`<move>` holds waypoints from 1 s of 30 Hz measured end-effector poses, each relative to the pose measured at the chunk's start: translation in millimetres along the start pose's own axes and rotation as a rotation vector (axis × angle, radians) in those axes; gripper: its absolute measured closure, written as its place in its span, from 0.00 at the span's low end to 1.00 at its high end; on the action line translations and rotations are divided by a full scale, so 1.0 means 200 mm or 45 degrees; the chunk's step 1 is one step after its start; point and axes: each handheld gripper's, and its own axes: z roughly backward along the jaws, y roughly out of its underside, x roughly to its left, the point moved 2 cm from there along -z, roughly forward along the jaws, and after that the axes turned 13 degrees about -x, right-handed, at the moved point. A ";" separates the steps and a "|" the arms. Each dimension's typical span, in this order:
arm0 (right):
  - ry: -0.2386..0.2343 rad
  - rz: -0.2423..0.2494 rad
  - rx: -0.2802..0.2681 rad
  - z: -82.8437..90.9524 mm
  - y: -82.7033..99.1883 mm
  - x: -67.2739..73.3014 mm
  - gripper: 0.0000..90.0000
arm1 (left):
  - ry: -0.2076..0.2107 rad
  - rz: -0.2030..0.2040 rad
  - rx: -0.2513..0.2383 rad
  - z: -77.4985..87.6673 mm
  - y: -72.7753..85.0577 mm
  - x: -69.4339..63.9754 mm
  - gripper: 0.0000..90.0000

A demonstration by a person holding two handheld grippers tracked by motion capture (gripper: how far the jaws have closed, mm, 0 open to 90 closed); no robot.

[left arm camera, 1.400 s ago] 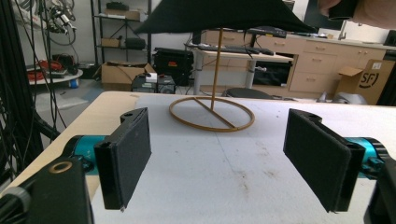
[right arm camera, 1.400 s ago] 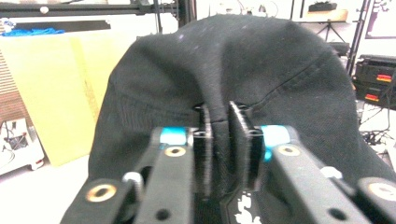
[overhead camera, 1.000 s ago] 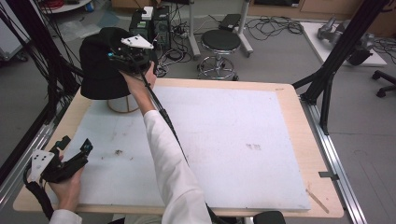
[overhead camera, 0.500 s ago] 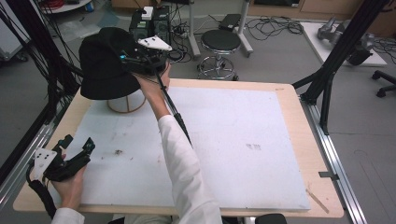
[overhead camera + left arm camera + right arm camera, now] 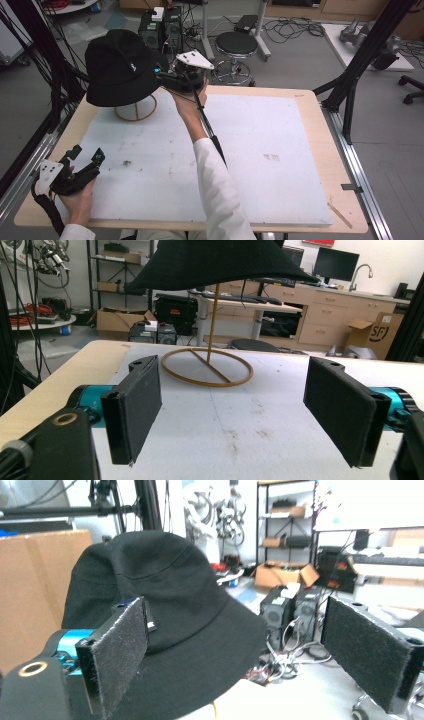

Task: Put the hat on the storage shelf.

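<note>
A black bucket hat (image 5: pixel 120 67) sits on a gold wire stand (image 5: pixel 136 111) at the table's far left. My right gripper (image 5: pixel 161 75) is held in the air just right of the hat's brim and points at it. Its jaws have just been opening and stand wide apart with nothing between them. In the right gripper view the hat (image 5: pixel 170 605) shows beyond the open right gripper (image 5: pixel 240 655). My left gripper (image 5: pixel 87 154) rests at the near left edge, open and empty. In the left gripper view, the left gripper (image 5: pixel 240 410) faces the stand (image 5: pixel 207 367) under the hat (image 5: pixel 220 262).
A white mat (image 5: pixel 260 150) covers most of the wooden table (image 5: pixel 320 125). Black frame posts (image 5: pixel 350 85) rise at the table's right and left sides. A round stool (image 5: pixel 236 45) and computer cases (image 5: pixel 160 27) stand on the floor beyond the far edge.
My right gripper has pulled away from the hat's crown to the right, with its jaws spread wider. The hat stays on its stand. The left gripper has hardly moved.
</note>
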 end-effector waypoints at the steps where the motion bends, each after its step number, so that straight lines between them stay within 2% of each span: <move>1: 0.000 0.000 -0.005 0.02 0.00 -0.01 0.12 | 0.000 0.006 -0.006 0.00 0.00 -0.01 0.26; 2: 0.005 -0.007 -0.006 0.08 0.00 -0.04 0.12 | 0.002 0.003 -0.002 0.00 0.00 -0.01 0.26; 3: 0.005 -0.007 -0.006 0.08 0.00 -0.04 0.12 | 0.003 0.005 -0.006 0.00 0.00 -0.02 0.26; 6: 0.021 -0.004 -0.009 0.19 0.01 -0.10 0.12 | 0.014 -0.006 0.001 0.00 0.00 -0.03 0.26; 7: 0.021 -0.004 -0.009 0.19 0.01 -0.10 0.12 | 0.016 -0.005 -0.002 0.00 0.00 -0.03 0.26; 8: 0.036 -0.023 -0.005 0.24 0.01 -0.13 0.12 | 0.017 -0.006 -0.001 0.00 0.00 -0.03 0.26; 9: 0.036 -0.023 -0.005 0.24 0.01 -0.13 0.12 | 0.017 -0.008 0.001 0.00 0.00 -0.03 0.26; 10: 0.046 -0.059 0.000 0.28 0.01 -0.16 0.12 | 0.016 -0.011 0.001 0.00 0.01 -0.03 0.26; 11: 0.052 -0.064 0.001 0.30 0.01 -0.17 0.12 | 0.014 -0.014 0.003 0.00 0.01 -0.03 0.26; 16: 0.076 -0.058 0.004 0.39 0.00 -0.22 0.12 | 0.005 -0.017 0.002 0.00 0.01 -0.01 0.26; 18: 0.103 -0.054 0.004 0.46 0.00 -0.26 0.12 | 0.005 -0.018 0.004 0.00 0.01 -0.01 0.26; 21: 0.124 -0.039 0.022 0.50 0.00 -0.28 0.12 | 0.008 -0.020 0.010 -0.01 0.01 -0.02 0.26; 24: 0.166 -0.027 0.039 0.59 0.00 -0.35 0.12 | 0.013 -0.021 0.010 -0.01 0.01 -0.03 0.26; 25: 0.166 -0.027 0.039 0.59 0.00 -0.35 0.12 | 0.016 -0.026 0.011 -0.01 0.01 -0.03 0.26; 26: 0.185 -0.021 0.032 0.63 -0.02 -0.38 0.12 | 0.019 -0.029 0.014 -0.01 0.01 -0.03 0.26; 27: 0.185 -0.021 0.032 0.63 -0.02 -0.38 0.12 | 0.022 -0.029 0.016 -0.01 0.01 -0.04 0.26; 30: 0.218 -0.023 0.013 0.71 -0.04 -0.44 0.12 | 0.026 -0.028 0.016 -0.02 0.01 -0.04 0.26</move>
